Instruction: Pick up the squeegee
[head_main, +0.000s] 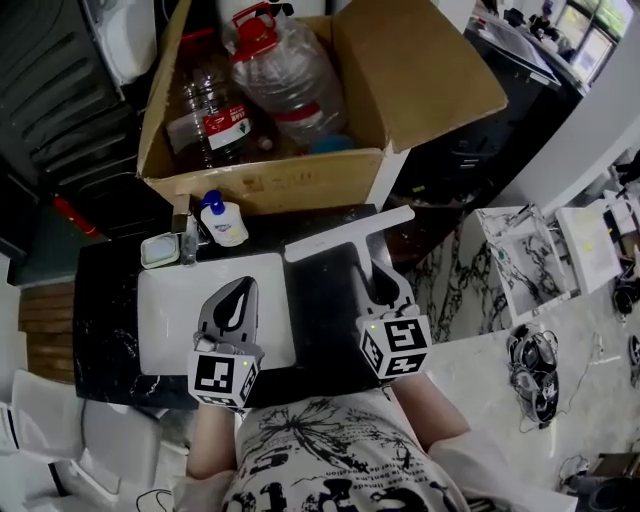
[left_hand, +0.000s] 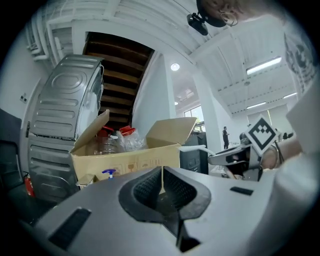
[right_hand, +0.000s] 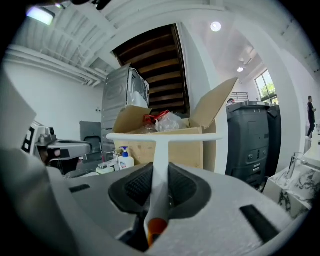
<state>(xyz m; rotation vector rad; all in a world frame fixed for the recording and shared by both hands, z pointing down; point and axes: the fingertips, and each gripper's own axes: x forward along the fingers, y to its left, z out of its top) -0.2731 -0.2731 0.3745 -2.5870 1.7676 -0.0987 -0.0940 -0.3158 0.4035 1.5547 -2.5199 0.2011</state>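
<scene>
**Right gripper** (right_hand: 161, 184): jaws narrowed onto the handle of the squeegee (right_hand: 161, 142), ribbed pads pressing either side of the white shaft. The orange butt end pokes out behind the pads. The grip sits low on the handle, probably so that the blade is free and well forward. The tool points nearly level.

**Squeegee**: white and T-shaped, its blade level and crosswise ahead of the jaws. It is held in the air above the black countertop (head_main: 105, 330) and touches nothing else that the views show. The pick-up is judged as good as done.

**Left gripper** (left_hand: 161, 186): jaws together with nothing between them. It hangs over the white basin (head_main: 165, 320), beside the right gripper and apart from the squeegee. It looks idle, since one grip should be enough for so light a tool.

**Surroundings**
- Pump bottle (head_main: 222, 222), blue top, at the back of the counter just beside the basin, a likely spot for hand soap
- Open cardboard box (head_main: 260, 185) behind the counter, holding large clear plastic bottles (head_main: 290, 75) with red caps, apparently storage
- Dark grey wheeled bin (right_hand: 252, 140) to the right of the box
- Silver-grey appliance (left_hand: 65, 110) to the left of the box, under a stair, kind unclear
</scene>
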